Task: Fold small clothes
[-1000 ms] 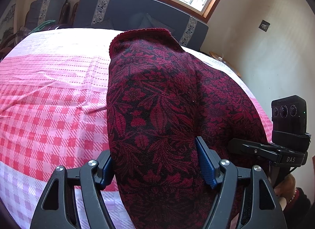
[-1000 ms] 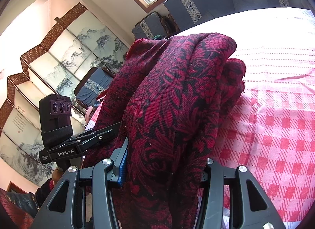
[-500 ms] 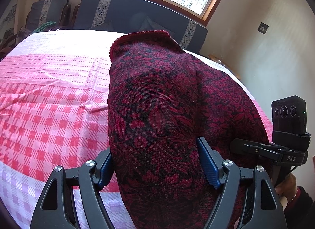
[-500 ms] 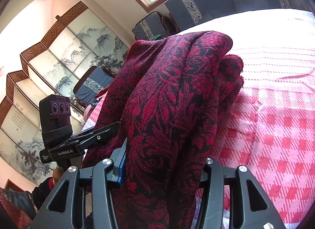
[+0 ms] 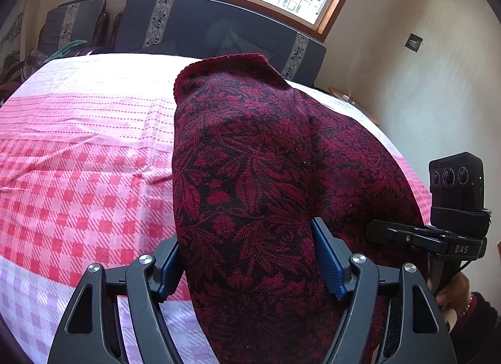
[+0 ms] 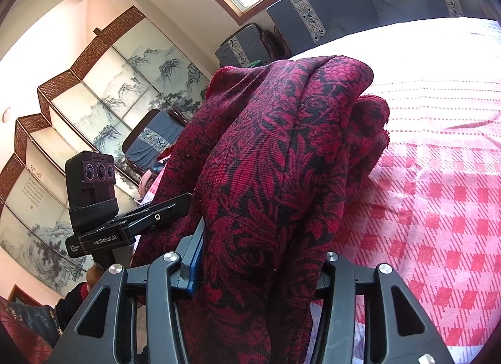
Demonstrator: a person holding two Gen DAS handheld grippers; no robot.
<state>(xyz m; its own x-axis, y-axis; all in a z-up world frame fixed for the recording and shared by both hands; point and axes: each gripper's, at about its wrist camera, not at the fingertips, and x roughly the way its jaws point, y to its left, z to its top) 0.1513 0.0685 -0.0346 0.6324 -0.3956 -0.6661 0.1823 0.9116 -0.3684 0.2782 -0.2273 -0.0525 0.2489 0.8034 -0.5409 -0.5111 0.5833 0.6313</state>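
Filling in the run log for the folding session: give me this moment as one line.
phase: mid-fold | left claw: shut on red floral garment | right claw: shut on same garment | surface: pink checked cloth

The dark red garment (image 5: 250, 182) hides the right gripper's (image 6: 260, 270) right fingers (bottom edge crops it).

Coarse matt knitted garment (image 5: 250, 176) on a smooth, faintly shiny checked tablecloth (image 5: 78, 176).

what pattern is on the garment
Dark red leaf-and-flower pattern on black garment, clearest in the left wrist view.
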